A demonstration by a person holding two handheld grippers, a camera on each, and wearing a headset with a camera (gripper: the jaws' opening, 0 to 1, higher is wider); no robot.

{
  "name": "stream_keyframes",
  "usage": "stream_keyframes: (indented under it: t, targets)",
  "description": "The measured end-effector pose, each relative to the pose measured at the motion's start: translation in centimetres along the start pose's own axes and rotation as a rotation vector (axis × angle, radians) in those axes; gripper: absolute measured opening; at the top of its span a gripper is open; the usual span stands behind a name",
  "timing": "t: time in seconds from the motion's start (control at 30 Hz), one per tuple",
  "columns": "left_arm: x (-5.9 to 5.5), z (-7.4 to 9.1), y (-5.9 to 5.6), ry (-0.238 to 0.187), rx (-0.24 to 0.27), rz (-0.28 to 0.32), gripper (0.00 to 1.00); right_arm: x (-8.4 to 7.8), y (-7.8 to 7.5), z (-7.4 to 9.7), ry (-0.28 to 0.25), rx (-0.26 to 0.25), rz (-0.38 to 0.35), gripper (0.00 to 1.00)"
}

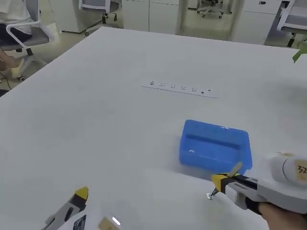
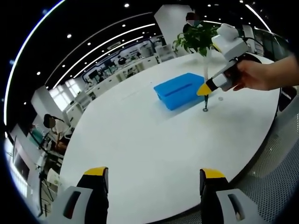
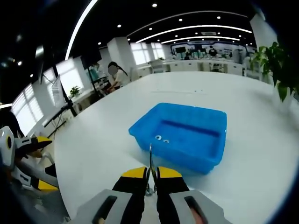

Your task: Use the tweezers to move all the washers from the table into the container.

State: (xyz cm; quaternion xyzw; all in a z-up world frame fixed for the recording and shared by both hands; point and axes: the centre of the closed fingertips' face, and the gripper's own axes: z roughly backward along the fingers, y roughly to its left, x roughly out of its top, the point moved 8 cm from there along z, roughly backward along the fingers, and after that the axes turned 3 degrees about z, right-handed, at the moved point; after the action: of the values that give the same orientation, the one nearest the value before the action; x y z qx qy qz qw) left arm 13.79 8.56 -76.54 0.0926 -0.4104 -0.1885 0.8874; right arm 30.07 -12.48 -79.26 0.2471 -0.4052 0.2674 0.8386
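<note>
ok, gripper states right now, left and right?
Left gripper: open, holding nothing.
Right gripper: shut on the tweezers.

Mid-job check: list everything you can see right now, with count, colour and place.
Rectangular blue plastic container: one, blue, on the table, right of centre.
Small metal washers: two, silvery, inside the container.
Thin metal tweezers: one, silver, tip down at the table near the container.
Large white table: one, white.
Narrow marked strip: one, pale, beyond the container.
Leafy plant: one, green, past the container.
Left gripper: yellow-tipped, open, over the near table edge.
Right gripper: yellow-tipped, clamping the tweezers.
</note>
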Motion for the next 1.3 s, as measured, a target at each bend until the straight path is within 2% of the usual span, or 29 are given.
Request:
stream_keyframes:
  t: [0.2,0.3,0.57,0.7,0.8,0.9,1.13,1.2,1.3]
  targets:
    - [0.0,-0.1,-0.2,0.010,-0.008,-0.006,0.82,0.0,0.3,-0.1,-0.001,0.000,0.005,0.05]
    - [-0.1,-0.1,-0.2,0.017,-0.008,-0.006,0.82,-0.3,0.3,0.1,-0.004,-0.026,0.039,0.03]
    - [-0.1,-0.1,-0.2,0.017,-0.011,-0.005,0.82,-0.4,0.2,0.3,0.008,-0.033,0.027,0.02]
    - [0.0,0.0,-0.3,0.008,-0.018,-0.003,0.82,-0.1,0.5,0.3,0.019,-0.028,0.057,0.02]
    - [-0.1,0.0,-0.3,0.013,-0.019,0.004,0.82,0.4,0.9,0.9,0.009,-0.006,0.058,0.01]
    - [-0.1,0.0,-0.3,0.010,-0.019,0.005,0.82,1.0,0.9,1.1,-0.003,-0.013,0.104,0.00]
    - [-0.1,0.0,-0.2,0.015,-0.016,0.003,0.82,0.3,0.8,0.7,0.015,0.007,0.084,0.03]
    - [-0.1,-0.1,-0.3,0.019,-0.024,0.000,0.82,0.1,0.9,0.6,0.012,0.012,0.057,0.04]
    - [-0.1,-0.1,-0.5,0.021,-0.037,-0.006,0.85,0.1,1.0,0.4,0.006,0.016,0.057,0.04]
